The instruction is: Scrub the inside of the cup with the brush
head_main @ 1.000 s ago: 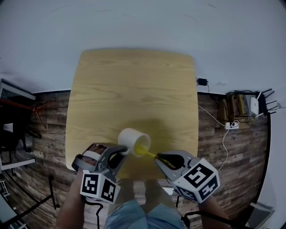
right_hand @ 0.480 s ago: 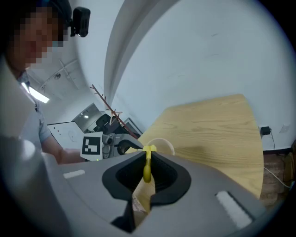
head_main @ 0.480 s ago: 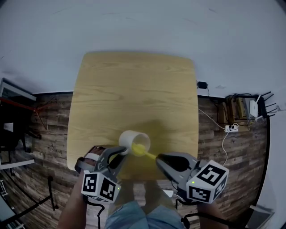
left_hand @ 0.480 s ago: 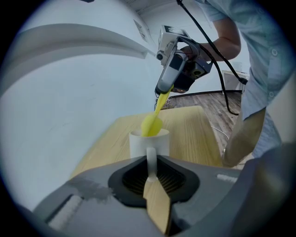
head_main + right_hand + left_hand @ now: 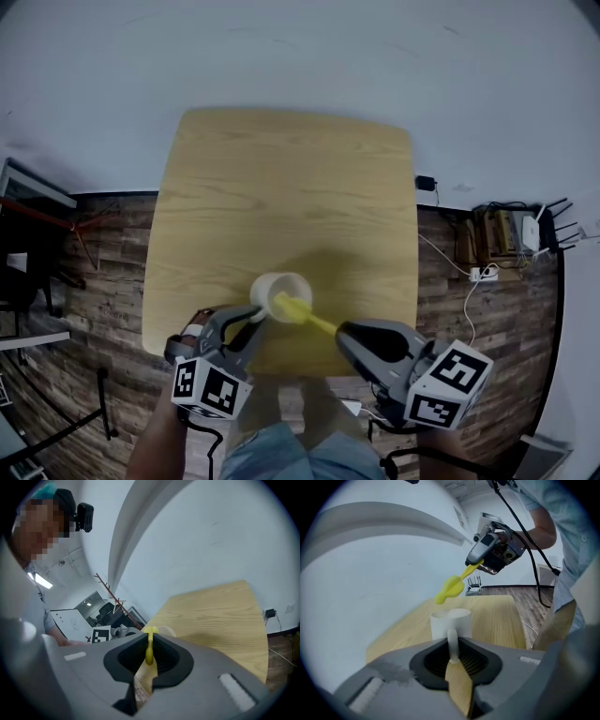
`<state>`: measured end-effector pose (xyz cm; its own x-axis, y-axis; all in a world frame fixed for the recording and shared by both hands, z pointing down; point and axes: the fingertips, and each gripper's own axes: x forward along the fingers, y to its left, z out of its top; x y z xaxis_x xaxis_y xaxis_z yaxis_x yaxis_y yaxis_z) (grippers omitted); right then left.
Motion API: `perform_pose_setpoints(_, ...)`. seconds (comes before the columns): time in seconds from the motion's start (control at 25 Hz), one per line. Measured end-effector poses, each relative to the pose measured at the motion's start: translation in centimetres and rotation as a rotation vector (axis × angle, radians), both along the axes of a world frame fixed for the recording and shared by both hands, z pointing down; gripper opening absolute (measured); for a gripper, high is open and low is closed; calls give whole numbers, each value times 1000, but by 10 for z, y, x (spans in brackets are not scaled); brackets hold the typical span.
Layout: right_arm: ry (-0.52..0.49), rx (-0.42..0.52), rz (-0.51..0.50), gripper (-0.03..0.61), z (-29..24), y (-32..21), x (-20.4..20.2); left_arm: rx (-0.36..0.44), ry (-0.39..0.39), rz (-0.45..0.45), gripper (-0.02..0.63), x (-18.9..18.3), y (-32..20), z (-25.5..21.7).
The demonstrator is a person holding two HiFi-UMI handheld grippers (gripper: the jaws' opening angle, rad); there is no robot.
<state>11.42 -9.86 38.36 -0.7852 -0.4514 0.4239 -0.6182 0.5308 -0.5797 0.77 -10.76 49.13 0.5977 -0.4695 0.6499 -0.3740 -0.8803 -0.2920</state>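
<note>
Head view looks straight down on the wooden table (image 5: 281,187), and the white cup (image 5: 278,289) is by its near edge, roughly mid-width. The left gripper (image 5: 253,320) is clamped on the cup's handle from the near-left, so that claw is definitely grasping the mug. The right gripper (image 5: 343,331) comes in from the near right, pinched tight on the thin stem of the yellow brush (image 5: 292,307). In the left gripper view the brush head hangs just above the cup's rim, not down inside it, and honestly I can't tell if the cup's base touches the table.
</note>
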Motion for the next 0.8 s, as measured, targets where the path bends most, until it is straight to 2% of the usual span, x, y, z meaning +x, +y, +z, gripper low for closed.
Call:
perform_pose_setpoints(0.36,12,38,3,38,-7,2,-7,-97,204,-167,74,-20,2,13)
perform_pose_setpoints(0.8,35,62,-4,38,-12,1,-22,-136,251,-217,74,-36,9,31)
